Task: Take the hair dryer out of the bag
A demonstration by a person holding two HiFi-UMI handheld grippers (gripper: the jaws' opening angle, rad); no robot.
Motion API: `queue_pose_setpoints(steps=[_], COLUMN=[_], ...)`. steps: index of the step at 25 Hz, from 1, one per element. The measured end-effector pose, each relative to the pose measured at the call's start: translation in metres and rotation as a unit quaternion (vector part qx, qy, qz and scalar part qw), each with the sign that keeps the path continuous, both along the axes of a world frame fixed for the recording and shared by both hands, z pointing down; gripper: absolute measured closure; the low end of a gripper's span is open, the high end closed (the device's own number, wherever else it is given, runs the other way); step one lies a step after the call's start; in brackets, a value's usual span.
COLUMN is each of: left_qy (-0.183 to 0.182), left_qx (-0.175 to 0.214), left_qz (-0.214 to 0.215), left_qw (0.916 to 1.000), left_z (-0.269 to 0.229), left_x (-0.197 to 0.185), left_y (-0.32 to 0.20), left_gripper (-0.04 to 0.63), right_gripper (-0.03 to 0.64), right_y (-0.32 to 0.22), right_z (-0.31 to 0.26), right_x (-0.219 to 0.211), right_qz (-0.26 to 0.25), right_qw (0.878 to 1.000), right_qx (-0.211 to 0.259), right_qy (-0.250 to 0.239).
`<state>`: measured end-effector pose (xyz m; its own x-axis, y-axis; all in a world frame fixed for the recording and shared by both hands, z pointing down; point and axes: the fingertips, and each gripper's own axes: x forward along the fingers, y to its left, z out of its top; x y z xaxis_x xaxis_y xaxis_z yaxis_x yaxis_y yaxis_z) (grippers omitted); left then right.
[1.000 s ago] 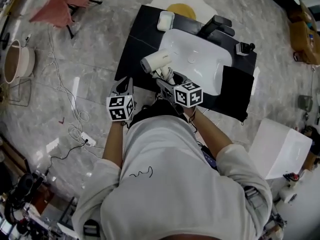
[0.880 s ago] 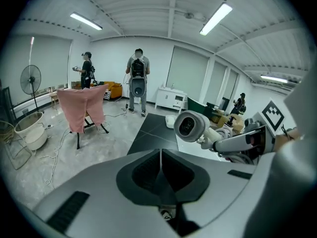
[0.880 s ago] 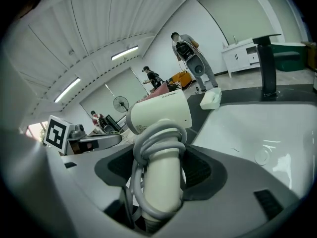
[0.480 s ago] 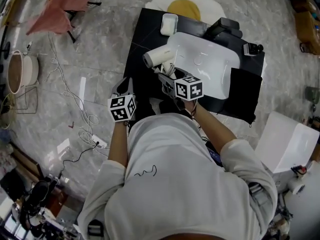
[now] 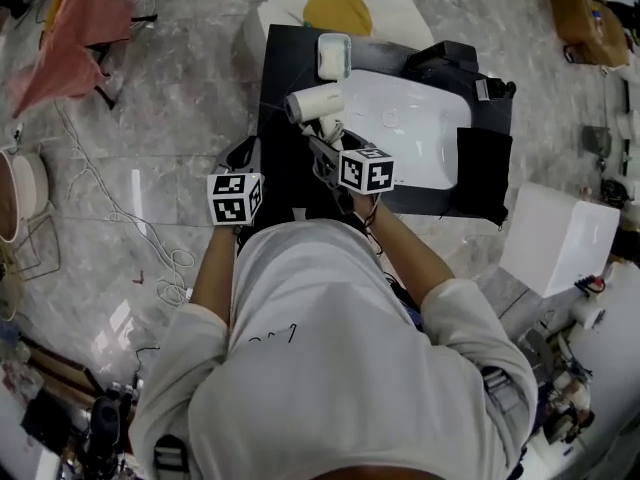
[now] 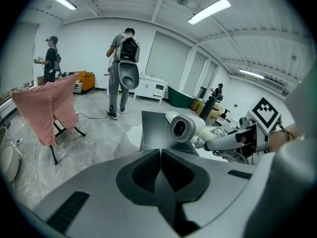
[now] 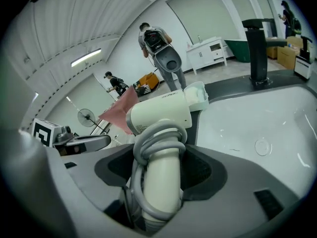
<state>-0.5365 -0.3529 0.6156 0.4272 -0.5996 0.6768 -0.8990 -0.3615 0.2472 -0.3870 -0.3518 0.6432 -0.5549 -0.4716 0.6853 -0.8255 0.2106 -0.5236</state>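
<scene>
Clearly white hair dryer (image 7: 161,148), cord-wrapped handle.

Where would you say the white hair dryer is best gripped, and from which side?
Grip the hair dryer by its handle, from the lower end, as the right gripper does: it is straight and narrow, cord wound round it, while the barrel looks too wide for the jaws.
</scene>
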Motion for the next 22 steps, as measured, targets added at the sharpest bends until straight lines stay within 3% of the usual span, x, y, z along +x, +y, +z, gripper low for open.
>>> queue_pose_setpoints(steps=[8, 19, 22], left_qy=[0.012, 0.034, 0.051], left_qx=[-0.024, -0.046, -0.055], left_qz=[0.085, 0.136, 0.132], left_qw=[0.996, 0.9891, 0.9884], left_z=[0.017, 0.028, 0.03], left_x=[-0.019, -0.019, -0.013], left_y=[-0.021, -0.021, -0.016], left_gripper=[0.566, 0.566, 0.566], right_gripper=[0.336, 0.334, 0.334], right_y=[-0.008, -0.011, -0.009], right_z=[0.025, 0.041, 0.044], right_x=[-0.02, -0.028, -0.029], right_qz=[0.079, 0.12, 0.122], right_qw=[0.996, 0.987, 0.986], right_qx=[-0.024, -0.025, -0.023], right_qy=[0.036, 0.1, 0.111])
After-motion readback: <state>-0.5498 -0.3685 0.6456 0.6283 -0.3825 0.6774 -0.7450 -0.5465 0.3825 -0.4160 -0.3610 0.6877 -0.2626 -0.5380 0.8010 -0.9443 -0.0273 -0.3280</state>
